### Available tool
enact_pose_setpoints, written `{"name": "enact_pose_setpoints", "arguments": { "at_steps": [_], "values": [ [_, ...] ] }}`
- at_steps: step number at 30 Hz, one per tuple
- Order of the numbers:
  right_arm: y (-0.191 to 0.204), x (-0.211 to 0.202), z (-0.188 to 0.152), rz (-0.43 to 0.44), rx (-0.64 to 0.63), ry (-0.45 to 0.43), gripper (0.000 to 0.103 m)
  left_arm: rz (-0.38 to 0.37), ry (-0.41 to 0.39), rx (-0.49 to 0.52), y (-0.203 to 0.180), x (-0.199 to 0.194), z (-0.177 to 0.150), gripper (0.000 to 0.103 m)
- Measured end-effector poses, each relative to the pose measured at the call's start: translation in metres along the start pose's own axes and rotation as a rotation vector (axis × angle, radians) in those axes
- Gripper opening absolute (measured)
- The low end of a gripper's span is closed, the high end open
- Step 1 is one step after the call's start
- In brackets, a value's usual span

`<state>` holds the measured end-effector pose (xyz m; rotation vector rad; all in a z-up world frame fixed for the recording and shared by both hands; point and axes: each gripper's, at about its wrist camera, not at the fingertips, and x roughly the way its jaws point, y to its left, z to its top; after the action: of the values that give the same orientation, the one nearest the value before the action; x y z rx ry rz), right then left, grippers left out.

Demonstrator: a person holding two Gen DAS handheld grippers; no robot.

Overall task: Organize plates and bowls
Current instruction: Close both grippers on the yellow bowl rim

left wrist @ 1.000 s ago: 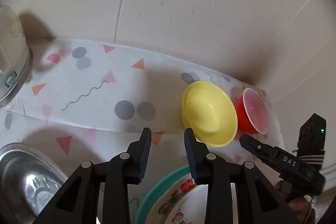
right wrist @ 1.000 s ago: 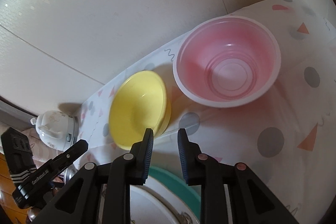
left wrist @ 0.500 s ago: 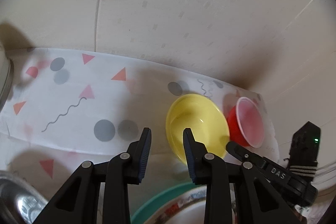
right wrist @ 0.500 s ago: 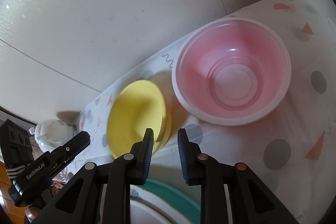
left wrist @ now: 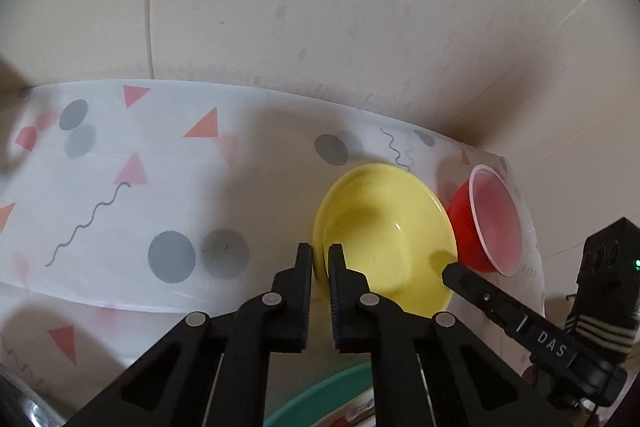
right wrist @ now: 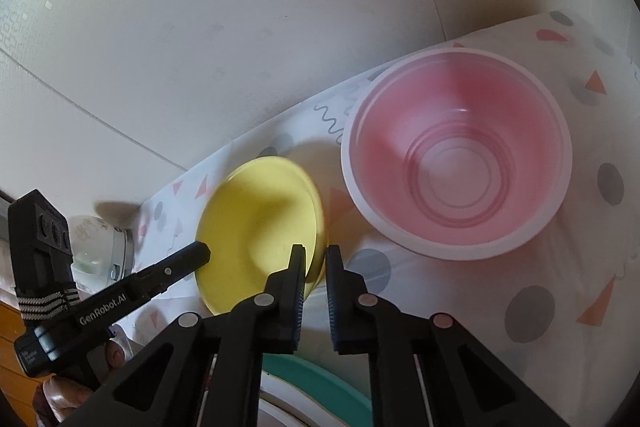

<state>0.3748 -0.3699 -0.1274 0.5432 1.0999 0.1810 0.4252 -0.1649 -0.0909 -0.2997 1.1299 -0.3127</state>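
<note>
Nearest the cameras, a teal-rimmed plate (left wrist: 320, 397) lies below both grippers. Left gripper (left wrist: 320, 259) is clenched on the near-left rim of the yellow bowl (left wrist: 384, 235); right gripper (right wrist: 314, 261) is clenched on the opposite, right-hand rim of the same bowl. The bowl thus sits directly between the two, held from both sides, on the patterned counter (left wrist: 160, 167). Just beyond on the right stands the red bowl (right wrist: 456, 155), close beside the yellow one

Cream wall (left wrist: 360, 27) with faint geometric pattern; white tablecloth (left wrist: 168, 187), grey dots, pink triangles; soft shadows.
</note>
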Motion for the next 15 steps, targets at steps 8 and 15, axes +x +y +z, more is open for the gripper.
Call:
{"name": "enact_pose_setpoints", "arguments": {
  "at_steps": [8,15],
  "values": [
    [0.014,-0.004,-0.002,0.031,-0.03,0.005,0.009,0.002,-0.048,-0.026,0.006,-0.027,-0.01,0.008],
    [0.038,-0.008,-0.011,0.057,-0.082,0.018,0.009,0.028,-0.108,-0.037,0.011,-0.058,-0.026,0.008]
  ]
}}
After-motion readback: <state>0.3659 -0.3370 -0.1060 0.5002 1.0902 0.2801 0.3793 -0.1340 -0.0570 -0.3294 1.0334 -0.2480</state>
